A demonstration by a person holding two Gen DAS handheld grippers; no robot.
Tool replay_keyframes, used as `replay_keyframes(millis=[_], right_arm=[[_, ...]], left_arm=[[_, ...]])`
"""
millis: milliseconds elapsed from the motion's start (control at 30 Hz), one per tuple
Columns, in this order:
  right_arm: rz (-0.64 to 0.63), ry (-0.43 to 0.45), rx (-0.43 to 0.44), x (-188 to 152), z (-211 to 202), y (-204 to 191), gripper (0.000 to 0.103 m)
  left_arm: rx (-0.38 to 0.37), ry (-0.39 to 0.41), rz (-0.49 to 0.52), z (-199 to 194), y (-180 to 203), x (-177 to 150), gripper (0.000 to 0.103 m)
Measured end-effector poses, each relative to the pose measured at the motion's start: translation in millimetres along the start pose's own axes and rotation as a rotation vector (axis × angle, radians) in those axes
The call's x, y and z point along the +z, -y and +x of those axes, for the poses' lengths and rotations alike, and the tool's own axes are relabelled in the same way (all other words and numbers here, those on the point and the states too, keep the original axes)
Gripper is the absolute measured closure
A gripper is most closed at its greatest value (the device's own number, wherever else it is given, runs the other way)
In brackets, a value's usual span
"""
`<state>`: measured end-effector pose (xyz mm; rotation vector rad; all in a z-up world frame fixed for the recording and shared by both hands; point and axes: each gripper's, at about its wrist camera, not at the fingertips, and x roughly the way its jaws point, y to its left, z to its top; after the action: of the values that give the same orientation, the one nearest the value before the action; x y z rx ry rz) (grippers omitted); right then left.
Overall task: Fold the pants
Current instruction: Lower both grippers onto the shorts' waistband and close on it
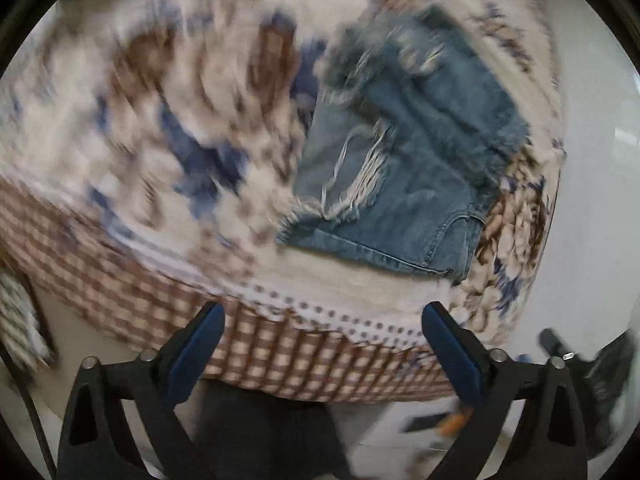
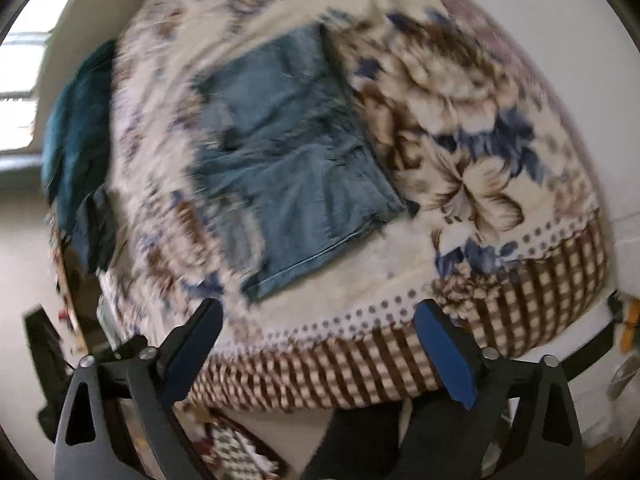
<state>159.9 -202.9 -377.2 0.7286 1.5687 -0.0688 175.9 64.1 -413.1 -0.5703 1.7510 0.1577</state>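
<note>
Floral cloth with a checked border [image 1: 132, 120] covers the table we work over, and both views are blurred. Our left gripper [image 1: 323, 344] hangs with its 2 jaws spread wide, nothing between them, over the table's near edge. Our right gripper [image 2: 318, 340] is likewise released and empty. Ahead of both pairs of jaws lie the denim pants [image 1: 404, 168], frayed and ripped, folded into a compact stack flat on the cloth and apart from both grippers. Beyond the right jaws' left side, a teal fabric heap [image 2: 76, 136] sits at the table's edge.

Home bedroom: floral blanket [image 2: 480, 128], window [image 2: 24, 60].
</note>
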Motion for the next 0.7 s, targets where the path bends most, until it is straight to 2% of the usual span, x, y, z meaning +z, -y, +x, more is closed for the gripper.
replay_keyframes(millis=[33, 133, 267, 467, 567, 700], right_arm=[[0.027, -0.012, -0.009, 8, 13, 5, 0.010], [0.081, -0.038, -0.032, 31, 57, 13, 0.011], [0.000, -0.027, -0.088, 79, 89, -12, 0.011], [-0.125, 0.040, -0.088, 216, 107, -56, 0.010], [-0.152, 0.056, -0.099, 277, 117, -73, 0.010], [-0.181, 0.054, -0.118, 349, 129, -86, 0.010]], left_arm=[[-0.032, -0.044, -0.029, 20, -6, 10, 0.024], [-0.027, -0.067, -0.003, 40, -5, 35, 0.034], [0.046, 0.044, 0.163, 34, 36, 97, 0.034], [0.071, 0.208, 0.331, 19, 123, 213, 0.033], [0.063, 0.237, 0.374, 24, 164, 268, 0.033], [0.039, 0.205, 0.438, 47, 211, 326, 0.032]])
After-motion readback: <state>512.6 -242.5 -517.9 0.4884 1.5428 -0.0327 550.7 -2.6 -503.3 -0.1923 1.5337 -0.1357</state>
